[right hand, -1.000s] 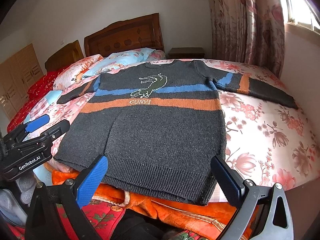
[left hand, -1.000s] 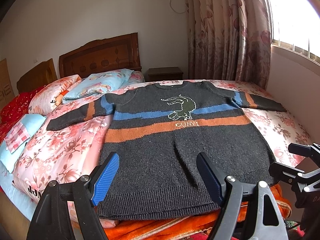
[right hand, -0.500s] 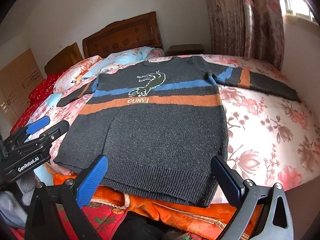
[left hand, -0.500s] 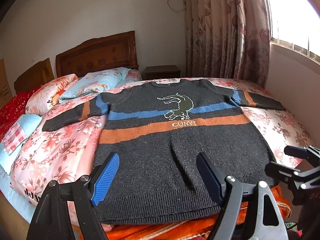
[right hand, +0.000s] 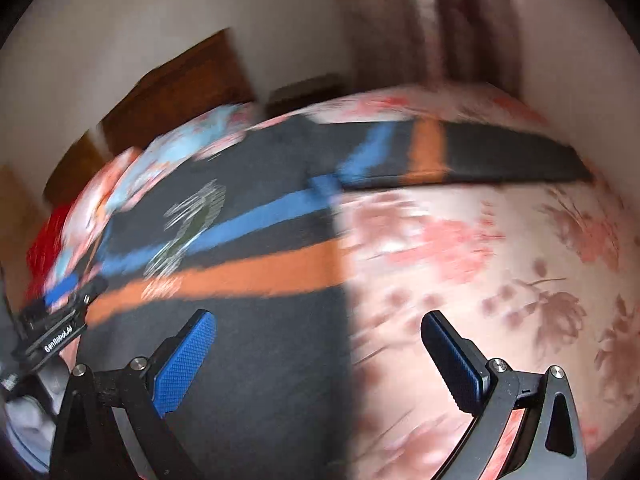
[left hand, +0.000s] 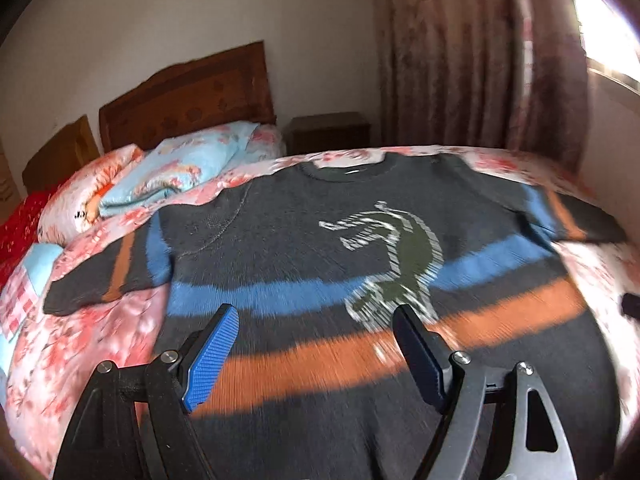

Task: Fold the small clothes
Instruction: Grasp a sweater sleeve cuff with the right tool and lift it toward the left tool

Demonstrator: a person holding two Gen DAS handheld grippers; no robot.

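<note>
We hover both open, empty tongs, left point(left hand: 314, 330) and right point(right hand: 320, 340), over the sweater point(left hand: 360, 248) spread flat on the bed point(right hand: 480, 260), where a hurried pinch could bunch the knit.

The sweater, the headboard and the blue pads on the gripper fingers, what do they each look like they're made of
Sweater: knitted yarn, probably wool or acrylic; matte, the stripes and animal motif look knitted in.
Headboard: dark stained wood, slight sheen, with carved shapes.
Finger pads on the left gripper: likely rubber or textured plastic, with a fine crosshatch grip pattern.
</note>
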